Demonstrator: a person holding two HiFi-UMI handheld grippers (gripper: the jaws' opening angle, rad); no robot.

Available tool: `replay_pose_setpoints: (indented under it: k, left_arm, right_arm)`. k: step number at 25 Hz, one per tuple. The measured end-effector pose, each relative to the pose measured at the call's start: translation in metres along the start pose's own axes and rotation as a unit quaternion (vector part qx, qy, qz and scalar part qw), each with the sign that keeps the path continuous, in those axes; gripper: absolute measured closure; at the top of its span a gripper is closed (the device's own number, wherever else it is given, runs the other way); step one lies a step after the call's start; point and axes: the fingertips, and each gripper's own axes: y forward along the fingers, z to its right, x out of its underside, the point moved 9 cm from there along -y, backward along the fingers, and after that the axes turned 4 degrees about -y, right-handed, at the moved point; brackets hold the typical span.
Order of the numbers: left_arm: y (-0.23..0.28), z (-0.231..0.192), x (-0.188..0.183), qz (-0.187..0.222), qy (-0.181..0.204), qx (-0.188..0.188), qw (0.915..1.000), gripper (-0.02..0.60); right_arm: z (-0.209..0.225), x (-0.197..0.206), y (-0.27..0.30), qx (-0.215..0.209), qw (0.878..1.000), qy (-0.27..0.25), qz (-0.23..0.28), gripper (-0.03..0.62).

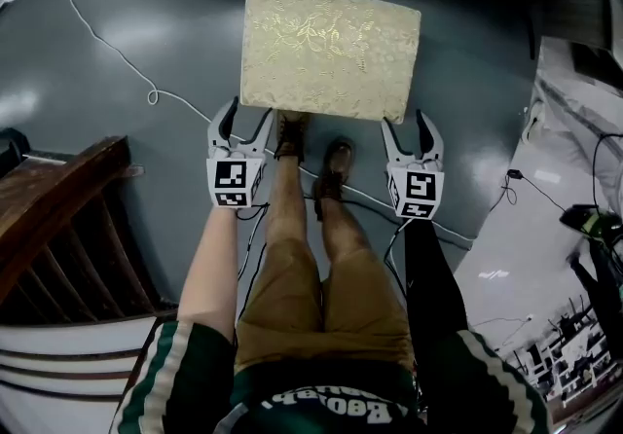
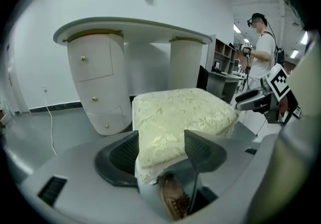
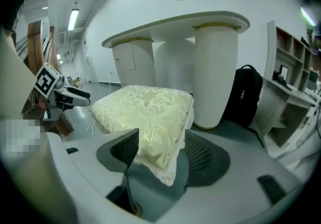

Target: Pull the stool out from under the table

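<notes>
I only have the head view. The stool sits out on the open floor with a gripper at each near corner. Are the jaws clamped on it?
Observer: No. In its own view the left gripper has its jaws wide apart. A corner of the stool shows between them, not pinched.
Operator: And the right one?
Observer: Same there. The right gripper is open, with the other near corner showing between its jaws.
Operator: Anything by the table that my view misses?
Observer: A black backpack stands beside the ribbed column of the table.
</notes>
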Motion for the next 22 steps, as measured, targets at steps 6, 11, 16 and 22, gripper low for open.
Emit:
replay_pose_setpoints:
  k: [6,11,16,22]
  left_arm:
    - [-0.003,0.014,-0.077,0.068,0.024,0.021,0.9972,0.276]
    - [-0.021,0.023,-0.139,0.123,0.039,0.035,0.9910,0.276]
    - [-0.040,0.031,-0.186,0.178,0.051,0.054,0.9812,0.276]
    - [-0.068,0.032,-0.238,0.216,0.060,0.067,0.9721,0.276]
  right_arm:
    - [0.005,-0.070,-0.005,0.003,0.998,-0.017,0.054,0.299]
    - [0.007,-0.130,-0.026,0.011,0.993,-0.039,0.107,0.316]
    - [0.002,-0.173,-0.046,0.020,0.986,-0.052,0.155,0.324]
    - [-0.012,-0.218,-0.069,0.037,0.979,-0.054,0.191,0.335]
